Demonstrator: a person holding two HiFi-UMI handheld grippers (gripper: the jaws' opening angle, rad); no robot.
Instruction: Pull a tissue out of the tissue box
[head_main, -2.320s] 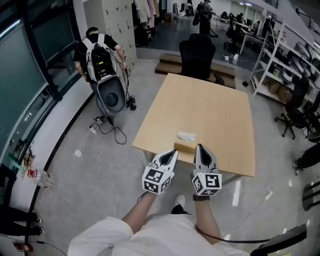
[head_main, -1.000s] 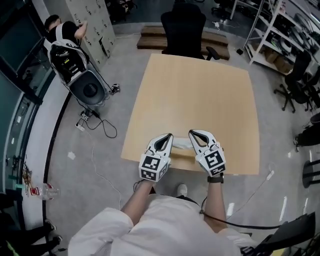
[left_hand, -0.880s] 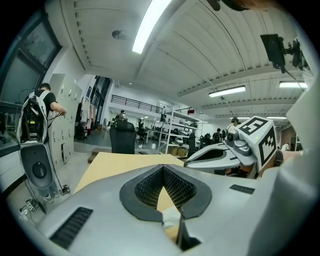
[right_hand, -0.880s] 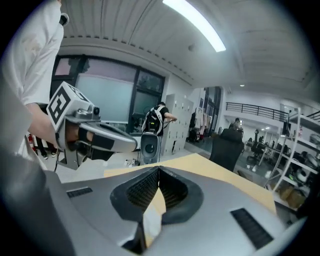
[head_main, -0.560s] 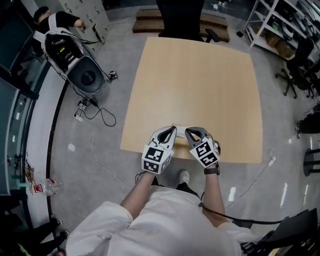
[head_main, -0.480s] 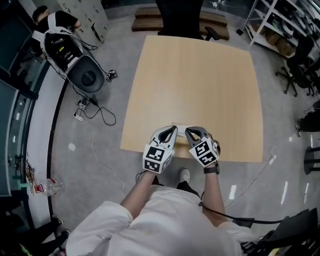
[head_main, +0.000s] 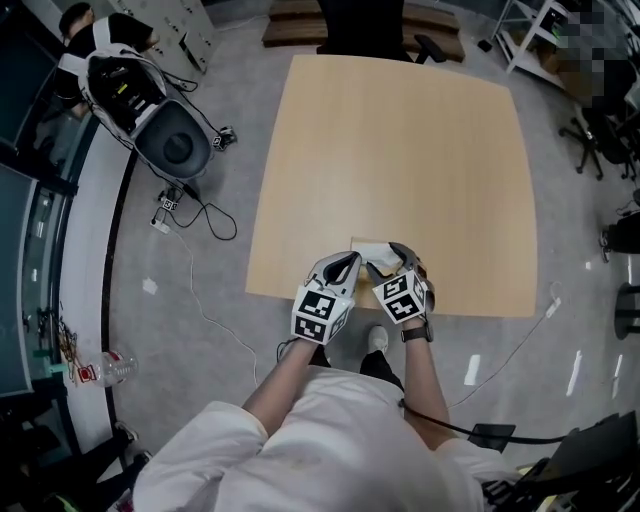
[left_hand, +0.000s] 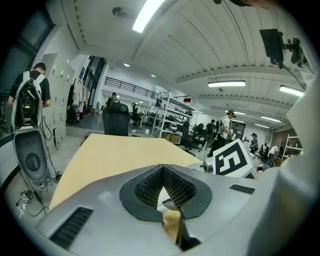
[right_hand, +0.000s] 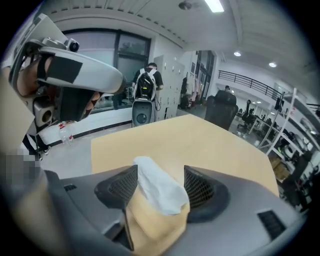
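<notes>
Lower now, the right gripper (right_hand: 160, 174), jaws just spread wide astride the tissue (right_hand: 159, 192) crowning the tissue box (right_hand: 150, 227) at the table's (right_hand: 200, 135) near edge, should pinch deep; the left gripper's (left_hand: 162, 167) jaws are closed, empty.

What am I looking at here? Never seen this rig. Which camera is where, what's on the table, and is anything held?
No robot: a person holds a two-jaw tool in each hand. The top-down picture comes from a camera on the person's head. The other two come from cameras riding on each tool, looking along its jaws. On the wooden table stands one tan tissue box, near the person's edge, with a white tissue sticking out. The right tool has just been opening its jaws; they stand either side of the tissue without gripping it. The left tool is shut and holds nothing.
</notes>
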